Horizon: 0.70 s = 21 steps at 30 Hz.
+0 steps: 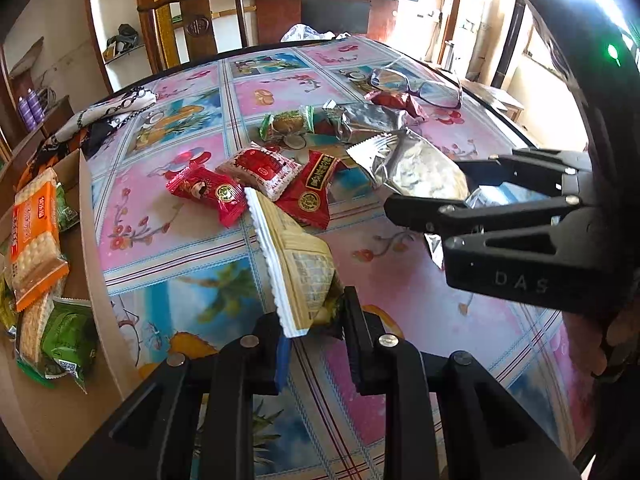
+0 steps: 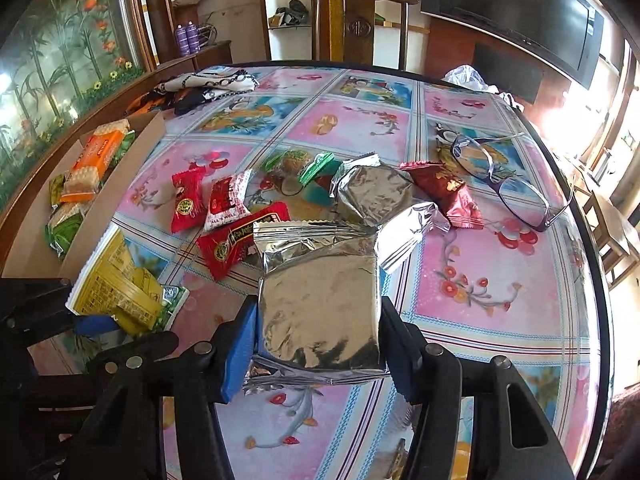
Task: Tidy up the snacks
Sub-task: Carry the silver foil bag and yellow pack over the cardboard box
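Observation:
My left gripper (image 1: 314,316) is shut on a yellow wafer packet (image 1: 296,264), which stands tilted on edge above the flowered tablecloth. From the right wrist view that yellow packet (image 2: 116,280) sits at the lower left, in the left gripper (image 2: 116,322). My right gripper (image 2: 318,332) is shut on a flat silver foil packet (image 2: 320,296), both pads against its sides. In the left wrist view the right gripper (image 1: 428,188) reaches in from the right with the silver packet (image 1: 424,168). An open cardboard box (image 1: 92,240) at the left holds orange cracker packets (image 1: 36,232) and green packets.
Loose snacks lie mid-table: red packets (image 2: 186,204), a green candy (image 2: 288,162), another silver packet (image 2: 372,192), a dark red packet (image 2: 452,196). Glasses (image 2: 504,176) lie at the right near the table edge (image 2: 600,280). A patterned cloth (image 2: 208,82) and a chair are at the back.

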{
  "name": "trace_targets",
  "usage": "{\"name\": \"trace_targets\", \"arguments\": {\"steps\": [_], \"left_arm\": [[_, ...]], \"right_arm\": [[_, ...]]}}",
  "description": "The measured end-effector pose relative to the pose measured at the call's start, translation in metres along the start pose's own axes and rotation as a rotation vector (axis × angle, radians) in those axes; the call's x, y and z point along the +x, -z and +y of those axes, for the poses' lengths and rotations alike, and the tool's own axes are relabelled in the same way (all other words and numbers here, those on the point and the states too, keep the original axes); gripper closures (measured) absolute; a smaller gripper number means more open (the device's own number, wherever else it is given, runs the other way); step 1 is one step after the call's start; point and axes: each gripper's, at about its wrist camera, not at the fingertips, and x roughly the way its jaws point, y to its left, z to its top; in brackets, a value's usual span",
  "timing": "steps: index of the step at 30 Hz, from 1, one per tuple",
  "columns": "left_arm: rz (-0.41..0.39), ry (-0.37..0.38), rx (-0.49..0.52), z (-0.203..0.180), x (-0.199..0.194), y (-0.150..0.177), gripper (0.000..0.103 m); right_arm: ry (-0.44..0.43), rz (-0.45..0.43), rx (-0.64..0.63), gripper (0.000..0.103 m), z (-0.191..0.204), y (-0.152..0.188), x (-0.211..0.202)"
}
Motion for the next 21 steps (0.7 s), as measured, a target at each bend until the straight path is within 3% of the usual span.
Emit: {"name": "trace_targets", "arguments": {"steps": [21], "left_arm": [[-0.084,0.067,-0.082,0.013,-0.021,-0.006,0.081]], "right_arm": [[-0.037,-0.042,0.072,0.042,-0.008,-0.004,-0.013]]}}
